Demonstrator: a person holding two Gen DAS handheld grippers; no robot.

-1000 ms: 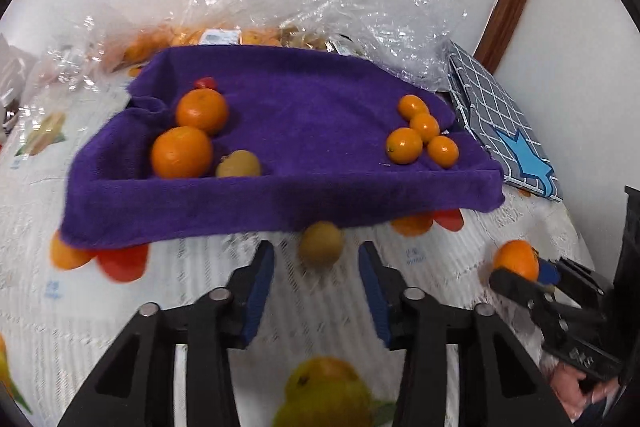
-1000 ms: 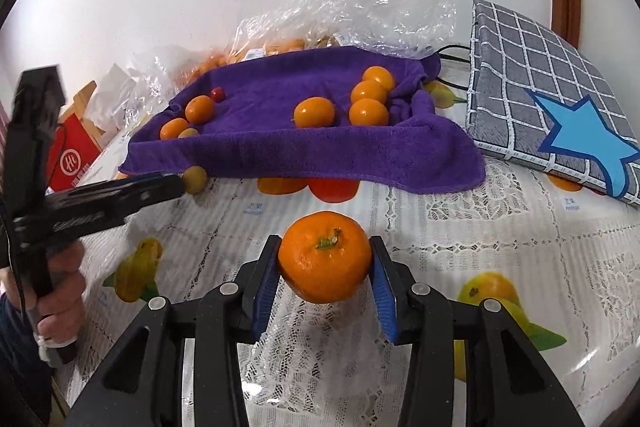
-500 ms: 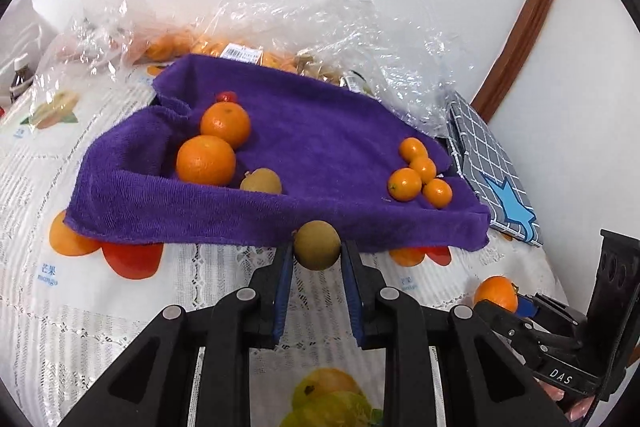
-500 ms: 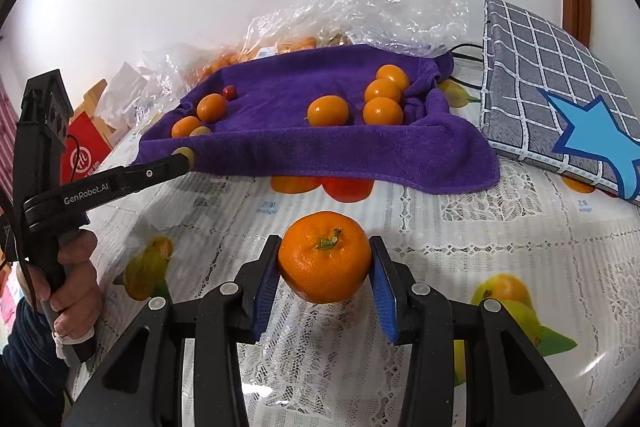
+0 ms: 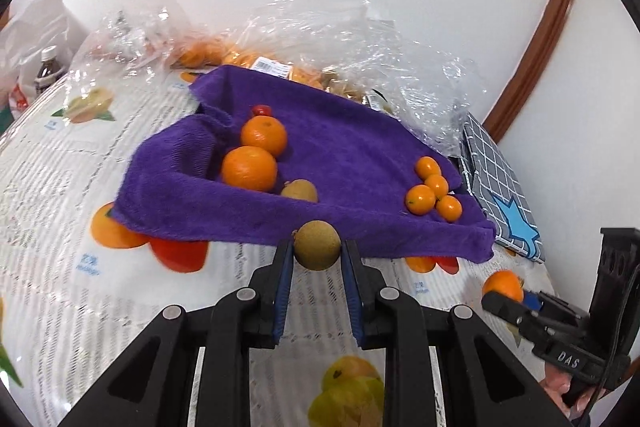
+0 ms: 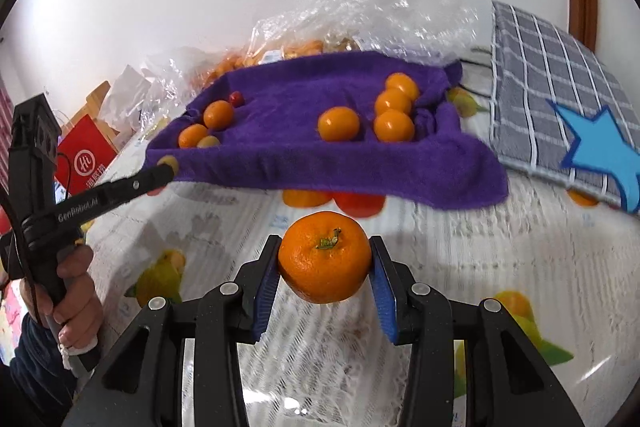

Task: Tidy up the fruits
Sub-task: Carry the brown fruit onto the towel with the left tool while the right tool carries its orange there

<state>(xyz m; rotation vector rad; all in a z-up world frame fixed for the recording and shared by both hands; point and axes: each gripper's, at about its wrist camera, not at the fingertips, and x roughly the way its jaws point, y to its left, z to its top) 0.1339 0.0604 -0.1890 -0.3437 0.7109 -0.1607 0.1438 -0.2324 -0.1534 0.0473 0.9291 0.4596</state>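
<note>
My left gripper is shut on a small brown-green round fruit and holds it above the tablecloth, just before the front edge of the purple towel. On the towel lie two mandarins, another brown fruit, a small red fruit and several small oranges. My right gripper is shut on a mandarin, held above the tablecloth before the towel. It also shows at the right of the left wrist view.
Clear plastic bags with more oranges lie behind the towel against the wall. A grey checked cushion with a blue star lies to the right. A red box and a bottle stand at the left.
My left gripper closed on the brown fruit on the tablecloth and lifted it towards the towel. My right gripper kept its mandarin and rose slightly closer to the towel.
</note>
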